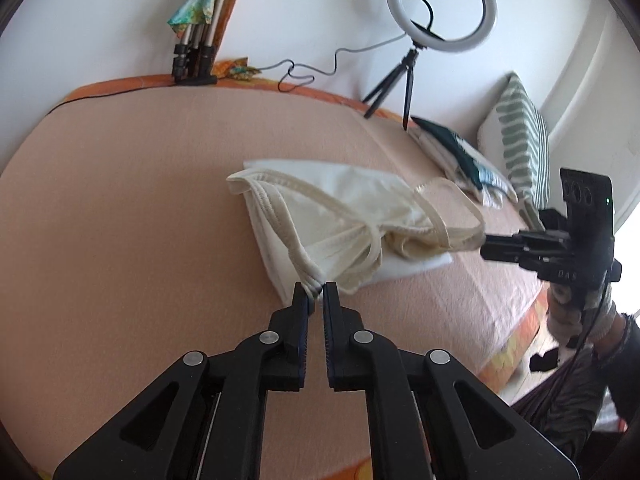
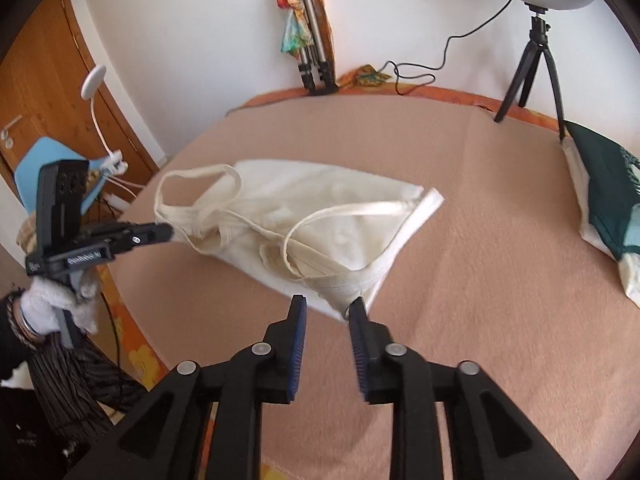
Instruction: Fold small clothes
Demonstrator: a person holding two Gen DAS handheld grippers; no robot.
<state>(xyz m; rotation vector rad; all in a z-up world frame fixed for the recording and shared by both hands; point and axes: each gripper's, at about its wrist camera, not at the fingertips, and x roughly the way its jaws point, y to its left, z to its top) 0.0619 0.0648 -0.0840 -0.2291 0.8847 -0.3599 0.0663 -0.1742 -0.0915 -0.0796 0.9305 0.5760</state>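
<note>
A cream strappy top [image 1: 340,200] [image 2: 320,200] lies crumpled on the peach blanket [image 1: 140,200] [image 2: 480,280] of a bed. My left gripper [image 1: 316,290] is shut on a bunched strap hem at the top's near edge. In the right wrist view it [image 2: 170,234] comes in from the left, held by a white-gloved hand [image 2: 48,304], with its tip at the strap loop. My right gripper [image 2: 327,304] stands open, the top's near corner beside its right fingertip [image 2: 357,306] and nothing pressed between the pads. In the left wrist view it [image 1: 486,244] sits at the strap loop on the right.
A ring light on a small tripod [image 1: 440,4] [image 2: 536,40] stands at the bed's far edge with its cable. A pile of folded clothes [image 1: 456,152] [image 2: 608,192] and a striped pillow [image 1: 520,140] lie to the right. A folded tripod with a scarf [image 1: 196,40] leans on the wall.
</note>
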